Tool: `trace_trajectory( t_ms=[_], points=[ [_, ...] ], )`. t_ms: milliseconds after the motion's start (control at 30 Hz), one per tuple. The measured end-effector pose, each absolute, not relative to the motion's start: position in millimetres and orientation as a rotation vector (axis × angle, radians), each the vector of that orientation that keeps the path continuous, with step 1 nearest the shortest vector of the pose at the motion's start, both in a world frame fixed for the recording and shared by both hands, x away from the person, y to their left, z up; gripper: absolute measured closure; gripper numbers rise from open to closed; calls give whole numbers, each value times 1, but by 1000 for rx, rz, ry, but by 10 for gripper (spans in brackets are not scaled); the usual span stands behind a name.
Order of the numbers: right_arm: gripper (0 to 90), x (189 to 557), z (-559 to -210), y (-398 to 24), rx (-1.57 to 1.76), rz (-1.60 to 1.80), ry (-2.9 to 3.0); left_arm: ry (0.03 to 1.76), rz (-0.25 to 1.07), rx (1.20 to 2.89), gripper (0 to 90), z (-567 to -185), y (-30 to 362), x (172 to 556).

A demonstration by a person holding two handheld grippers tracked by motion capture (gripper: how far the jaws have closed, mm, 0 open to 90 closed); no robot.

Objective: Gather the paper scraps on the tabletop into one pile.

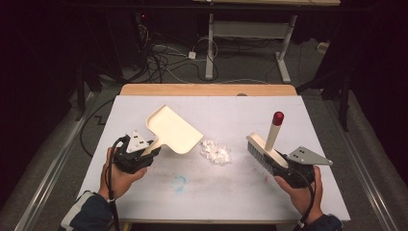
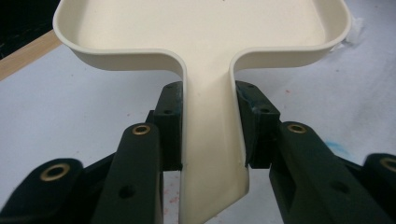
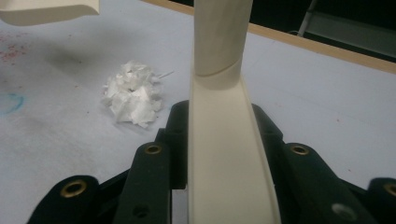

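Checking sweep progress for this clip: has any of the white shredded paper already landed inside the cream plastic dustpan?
No. The cream plastic dustpan has a bare tray in the left gripper view, and the white shredded paper pile lies on the table beside it.

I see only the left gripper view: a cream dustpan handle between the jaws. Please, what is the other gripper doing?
Observer: The right gripper is shut on a cream brush, bristles toward the table.
Operator: Is there something to sweep?
Observer: Yes, a small pile of white paper scraps lies on the table between the dustpan and the brush.
Operator: Does the pan touch the pile?
Observer: No. In the high view a bare gap separates the pan's open edge from the scraps.
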State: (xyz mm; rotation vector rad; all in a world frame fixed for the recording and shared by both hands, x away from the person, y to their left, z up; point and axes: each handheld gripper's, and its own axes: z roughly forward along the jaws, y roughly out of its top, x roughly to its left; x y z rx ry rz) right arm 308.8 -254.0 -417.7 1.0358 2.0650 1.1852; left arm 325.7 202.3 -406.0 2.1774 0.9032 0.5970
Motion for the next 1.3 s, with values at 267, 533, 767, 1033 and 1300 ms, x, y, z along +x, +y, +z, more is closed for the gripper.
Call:
trace_trajectory(
  t_ms=[267, 533, 767, 1033, 1300],
  points=[
    [676, 309, -420, -254, 1046, 1191, 2055, 856, 567, 2232, 635, -412, 204, 309],
    [676, 320, -421, -249, 1059, 1235, 2039, 837, 495, 2309, 635, -428, 205, 294],
    [676, 343, -421, -230, 1053, 1279, 1996, 812, 424, 2391, 635, -445, 193, 292],
    [677, 376, -442, -197, 1051, 1316, 1924, 823, 335, 2408, 634, -459, 184, 296],
    [677, 399, -460, -178, 1113, 1285, 1929, 826, 318, 2413, 634, -463, 181, 297]
  ],
)
